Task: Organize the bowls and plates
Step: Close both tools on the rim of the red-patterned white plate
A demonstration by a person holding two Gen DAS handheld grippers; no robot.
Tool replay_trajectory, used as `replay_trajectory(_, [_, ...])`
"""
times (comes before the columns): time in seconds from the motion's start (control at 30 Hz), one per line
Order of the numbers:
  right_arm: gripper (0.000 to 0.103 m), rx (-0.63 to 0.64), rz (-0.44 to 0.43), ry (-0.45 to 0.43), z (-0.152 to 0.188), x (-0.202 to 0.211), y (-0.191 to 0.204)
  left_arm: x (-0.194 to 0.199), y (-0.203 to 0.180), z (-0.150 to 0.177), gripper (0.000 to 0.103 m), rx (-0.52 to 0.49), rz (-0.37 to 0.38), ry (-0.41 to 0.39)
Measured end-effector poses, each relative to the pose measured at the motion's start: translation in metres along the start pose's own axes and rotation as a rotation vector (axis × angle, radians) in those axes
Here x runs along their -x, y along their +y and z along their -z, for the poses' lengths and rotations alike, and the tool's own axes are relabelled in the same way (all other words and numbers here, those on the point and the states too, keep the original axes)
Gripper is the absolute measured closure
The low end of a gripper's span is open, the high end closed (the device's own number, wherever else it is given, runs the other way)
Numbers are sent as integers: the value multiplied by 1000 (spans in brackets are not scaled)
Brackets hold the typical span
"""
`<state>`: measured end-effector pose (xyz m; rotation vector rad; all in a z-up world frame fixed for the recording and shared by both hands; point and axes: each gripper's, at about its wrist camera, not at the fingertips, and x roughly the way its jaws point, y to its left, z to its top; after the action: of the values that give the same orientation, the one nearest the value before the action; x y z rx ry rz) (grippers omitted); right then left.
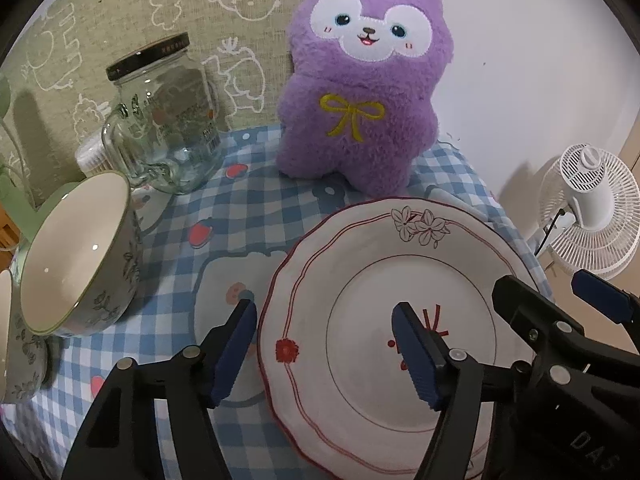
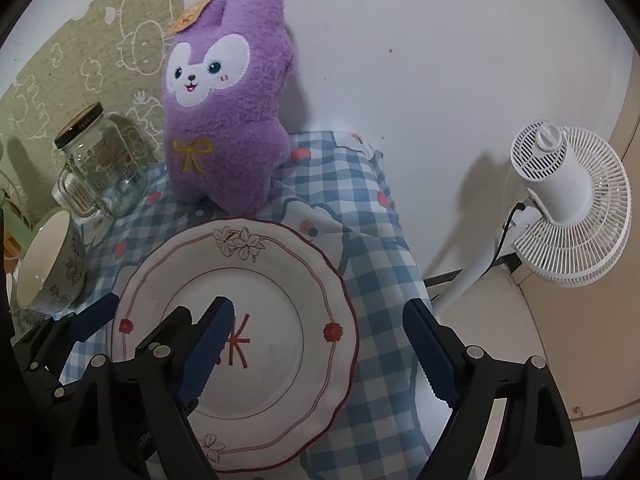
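A white scalloped plate [image 1: 372, 280] with red rim lines and flower prints lies flat on the blue checked tablecloth [image 1: 240, 216]. My left gripper [image 1: 324, 308] stands open astride the plate's left rim, one finger over the cloth and the other over the plate's middle. My right gripper [image 2: 318, 304] is open astride the plate's [image 2: 256, 280] right rim in the same way. Nothing is pressed between either pair of pads. A floral bowl [image 1: 72, 256] leans tilted at the left on another floral dish [image 1: 24, 360]; the right wrist view shows the bowl [image 2: 44, 264] at its left edge.
A purple plush toy [image 1: 360, 92] stands behind the plate against the wall. A glass jar with a black lid [image 1: 168, 120] is at the back left. A white fan [image 2: 568, 204] stands off the table to the right, where the cloth hangs over the edge.
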<state>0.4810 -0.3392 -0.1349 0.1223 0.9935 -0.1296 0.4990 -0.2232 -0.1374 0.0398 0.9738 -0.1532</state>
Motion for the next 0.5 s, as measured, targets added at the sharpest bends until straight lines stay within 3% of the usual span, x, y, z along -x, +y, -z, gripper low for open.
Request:
replay_trajectory(0.27, [20, 5, -3, 27, 2, -14, 0, -14, 4, 2, 46, -12, -14, 26])
replay_trajectory(0.5, [31, 0, -13, 46, 2, -22, -3, -14, 6, 4, 47, -15, -2, 24])
